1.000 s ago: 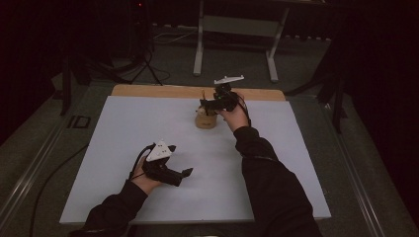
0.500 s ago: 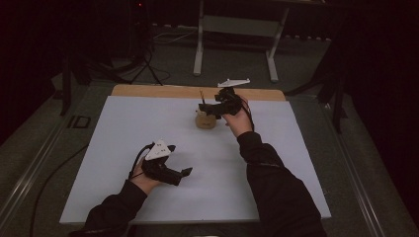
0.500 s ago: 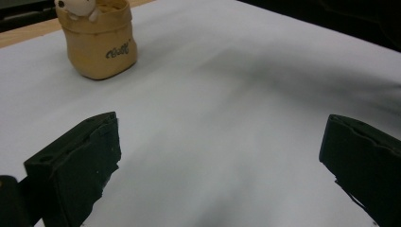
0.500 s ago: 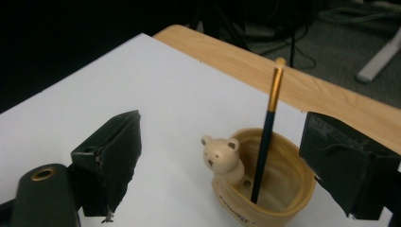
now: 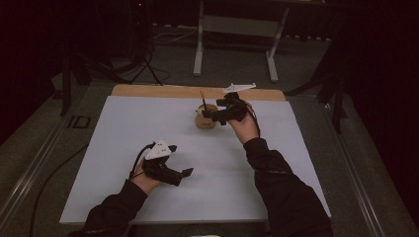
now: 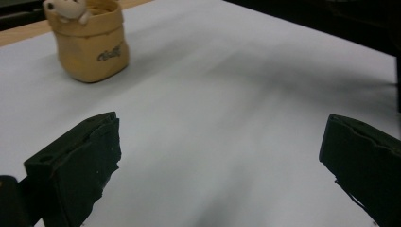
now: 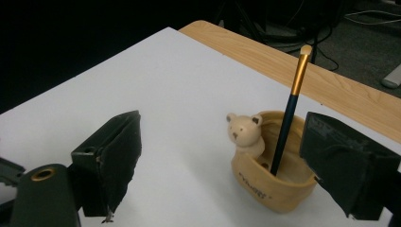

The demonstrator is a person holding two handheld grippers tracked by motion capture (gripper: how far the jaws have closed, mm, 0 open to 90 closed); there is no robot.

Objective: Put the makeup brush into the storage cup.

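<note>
— Grippers first: how are they seen?

— Both are seen with jaws spread wide and nothing held between them. The left gripper [image 5: 185, 173] is held low over the white sheet [image 5: 123, 148], at the near left of the table, by the left hand [image 5: 146, 175]. In the left gripper view its two black jaws are seen far apart above bare sheet. The right gripper [image 5: 207, 114] is held farther off, near the middle of the far side, by the right hand [image 5: 244, 126], and is pointed toward the left.

— And the pot?

— A tan pot [image 5: 205, 118] is stood upright on the sheet, just beside the right gripper's tips. In the right gripper view the pot [image 7: 272, 182] is seen between the jaws but beyond them, nearer the right-hand jaw; whether it is touched cannot be told. A small bear figure [image 7: 244, 133] is perched on its rim, and some lettering is printed on its wall, too blurred to be read.

— Is anything held in the pot?

— A brush [image 7: 288, 111] is stood inside it, tilted, with a dark handle, a gold band and a pale tip uppermost. In the left gripper view the pot [image 6: 90, 45] is seen well away, at the upper left.

— What is under the sheet?

— A wooden table [image 5: 148, 90] is shown as a strip along the far edge.
</note>
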